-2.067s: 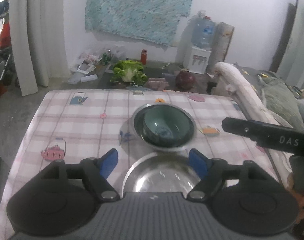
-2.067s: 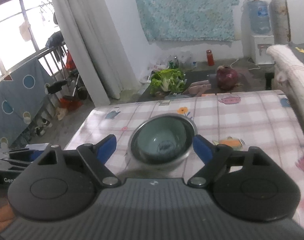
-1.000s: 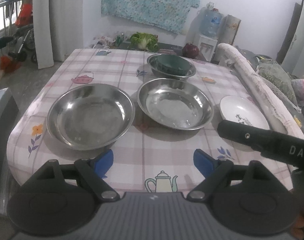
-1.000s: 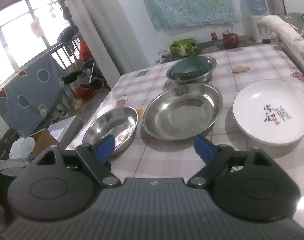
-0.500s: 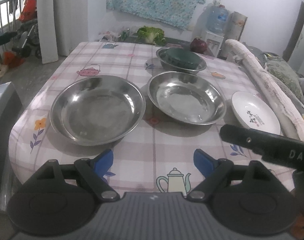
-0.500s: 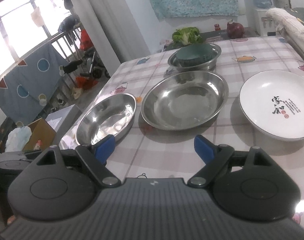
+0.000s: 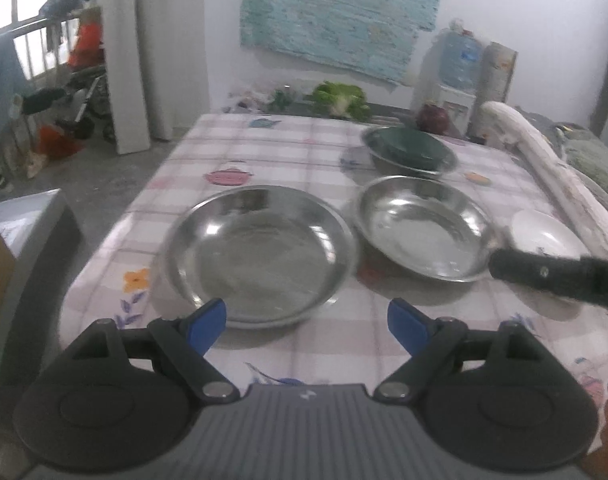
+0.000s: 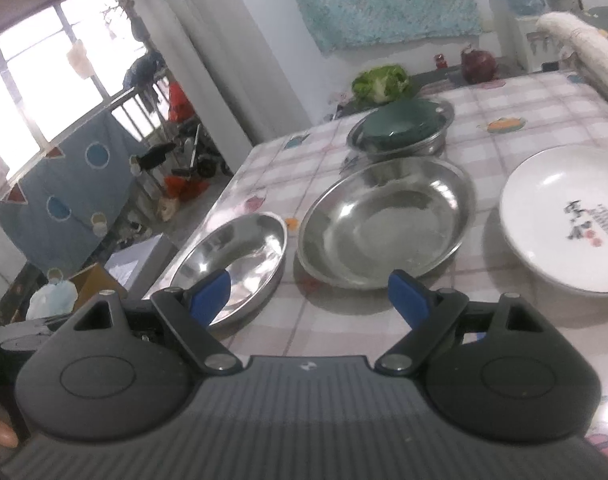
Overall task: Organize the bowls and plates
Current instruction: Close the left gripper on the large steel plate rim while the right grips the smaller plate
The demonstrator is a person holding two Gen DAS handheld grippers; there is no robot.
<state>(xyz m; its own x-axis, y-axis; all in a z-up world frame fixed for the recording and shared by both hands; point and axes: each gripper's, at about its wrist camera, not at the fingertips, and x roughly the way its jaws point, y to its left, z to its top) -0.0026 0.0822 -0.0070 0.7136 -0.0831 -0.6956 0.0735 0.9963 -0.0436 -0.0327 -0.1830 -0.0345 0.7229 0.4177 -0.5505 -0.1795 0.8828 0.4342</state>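
Left gripper [image 7: 306,320] and right gripper [image 8: 309,298]: both wide open, empty. Wide shallow stainless-steel dish [image 7: 260,254] at tabletop's near-left edge; judged light, rigid, slippery. Pinch its thin rim.

Surface [image 7: 304,344] covered by a pink-and-white checked cloth printed with teapots and flowers. Landmark: middle steel plate [image 7: 422,226] [image 8: 384,222]. Just beside it toward the window side, apart from it, a second steel plate [image 7: 258,254] [image 8: 232,258]. Behind it, toward the far edge, a steel bowl [image 7: 410,162] [image 8: 400,142] with a dark green bowl [image 7: 408,146] [image 8: 400,122] nested inside. On its opposite side, a white plate [image 7: 544,236] [image 8: 564,220] bearing a printed mark.
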